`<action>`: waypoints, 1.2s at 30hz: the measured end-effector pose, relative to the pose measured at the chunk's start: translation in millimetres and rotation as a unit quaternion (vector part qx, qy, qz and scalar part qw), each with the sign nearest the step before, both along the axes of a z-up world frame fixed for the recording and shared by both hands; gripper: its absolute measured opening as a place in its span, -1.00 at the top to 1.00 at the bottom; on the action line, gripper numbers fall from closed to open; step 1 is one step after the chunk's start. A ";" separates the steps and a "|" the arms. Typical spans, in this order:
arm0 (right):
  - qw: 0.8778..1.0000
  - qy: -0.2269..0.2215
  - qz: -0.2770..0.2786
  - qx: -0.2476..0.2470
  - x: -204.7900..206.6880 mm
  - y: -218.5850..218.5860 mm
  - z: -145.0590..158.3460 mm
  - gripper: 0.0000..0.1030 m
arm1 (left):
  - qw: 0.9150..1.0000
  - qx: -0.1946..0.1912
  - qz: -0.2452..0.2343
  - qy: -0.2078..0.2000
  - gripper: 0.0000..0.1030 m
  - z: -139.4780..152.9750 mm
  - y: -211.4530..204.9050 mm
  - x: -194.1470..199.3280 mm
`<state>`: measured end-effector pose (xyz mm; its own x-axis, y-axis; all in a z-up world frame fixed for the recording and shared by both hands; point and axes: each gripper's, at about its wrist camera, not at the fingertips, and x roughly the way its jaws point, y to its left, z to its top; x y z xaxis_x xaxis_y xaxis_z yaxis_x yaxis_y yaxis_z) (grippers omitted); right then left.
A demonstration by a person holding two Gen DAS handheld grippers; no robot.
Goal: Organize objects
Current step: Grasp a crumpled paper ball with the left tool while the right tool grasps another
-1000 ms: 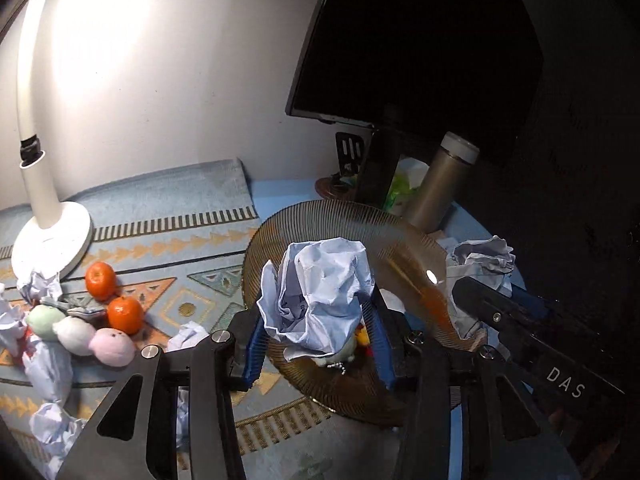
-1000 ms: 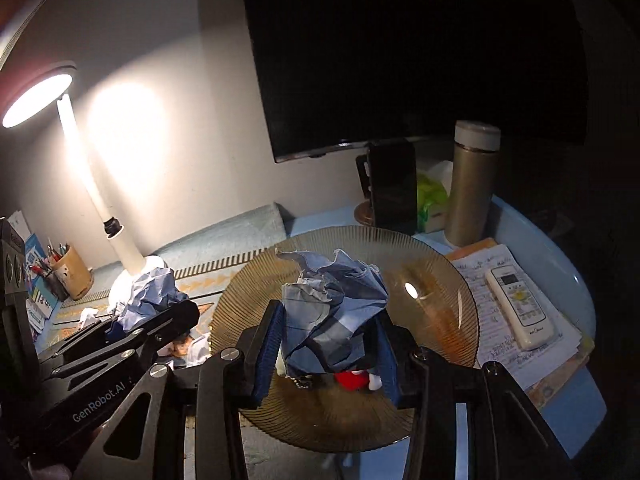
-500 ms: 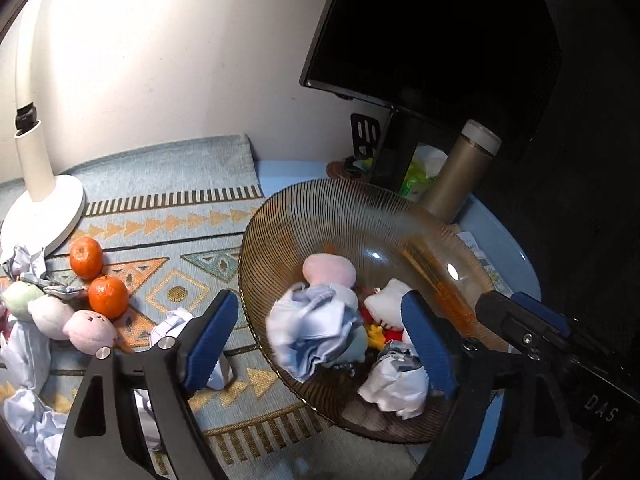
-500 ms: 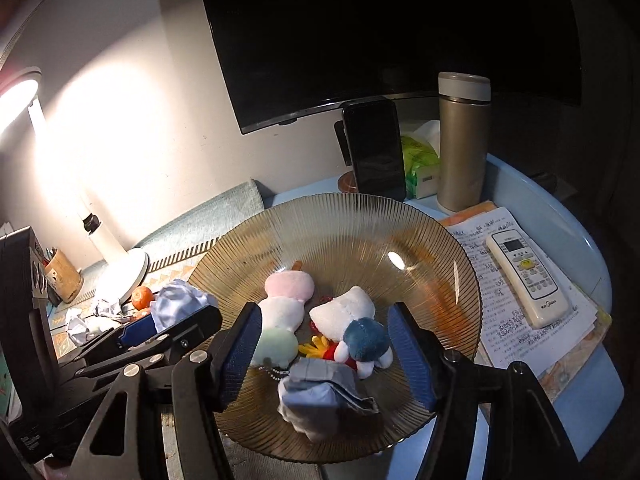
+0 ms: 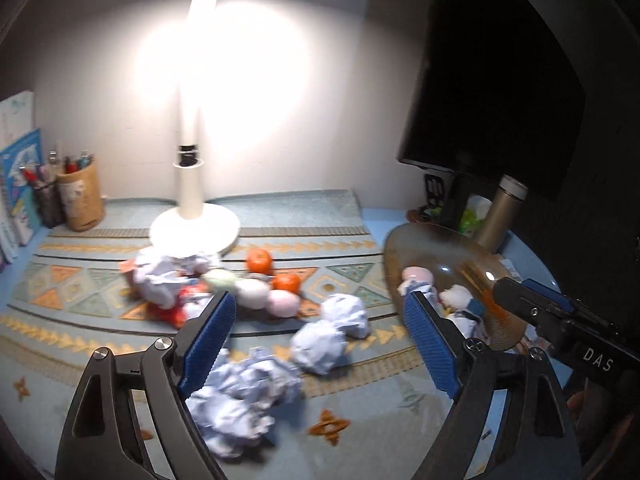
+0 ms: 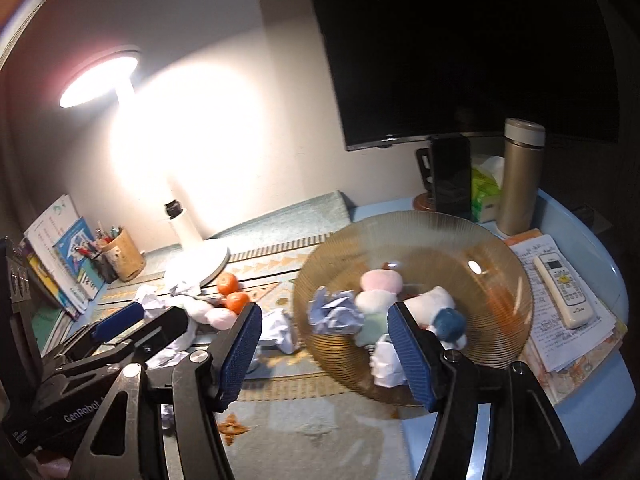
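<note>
My left gripper [image 5: 318, 308] stands open over the patterned mat, with nothing between its blue pads. Just beyond it lie crumpled paper balls [image 5: 320, 344], one larger wad [image 5: 240, 396] close below, two tangerines [image 5: 259, 260] and pastel egg-shaped toys [image 5: 252, 292]. My right gripper [image 6: 324, 316] is open too, hovering at the near left rim of the amber glass bowl [image 6: 500, 248]. Inside the bowl sit plush toys [image 6: 380, 280], a crumpled paper ball [image 6: 336, 314] and a second paper wad [image 6: 386, 364].
A white desk lamp [image 5: 196, 224] stands at the back of the mat, a pen holder [image 5: 80, 196] and books at far left. Behind the bowl are a dark monitor [image 6: 460, 60], a phone on a stand [image 6: 450, 176] and a gold flask [image 6: 520, 176]. A remote [image 6: 562, 292] lies on papers.
Both grippers let go of their crumpled paper balls, which now lie in the bowl. Both opened and drew back; the left one swung left over the mat.
</note>
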<state>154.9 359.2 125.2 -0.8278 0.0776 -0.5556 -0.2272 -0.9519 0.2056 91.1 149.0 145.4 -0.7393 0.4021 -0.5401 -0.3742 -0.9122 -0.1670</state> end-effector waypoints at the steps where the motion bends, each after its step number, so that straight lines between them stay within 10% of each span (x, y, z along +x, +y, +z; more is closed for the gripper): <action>1: 1.000 0.004 0.013 -0.003 -0.5 -11.2 1.4 -0.24 | 1.000 -0.002 0.019 0.004 -0.66 2.6 -19.3 4.7; 10: 0.994 -0.038 0.102 -0.015 -25.5 -93.5 -32.2 -0.24 | 0.996 -0.002 0.082 -0.033 -0.66 -36.2 -110.4 19.2; 24: 0.976 -0.144 0.159 -0.025 -84.3 -111.3 -111.0 -0.24 | 0.984 -0.029 -0.011 -0.178 -0.66 -141.0 -64.8 -10.2; 33: 0.967 -0.168 0.186 -0.050 -121.1 -118.2 -126.8 -0.24 | 0.985 -0.043 -0.017 -0.166 -0.64 -139.6 -47.4 -23.9; 36: 0.965 -0.169 0.192 -0.050 -125.6 -121.1 -129.9 -0.23 | 0.986 -0.024 -0.027 -0.162 -0.37 -135.6 -47.8 -24.2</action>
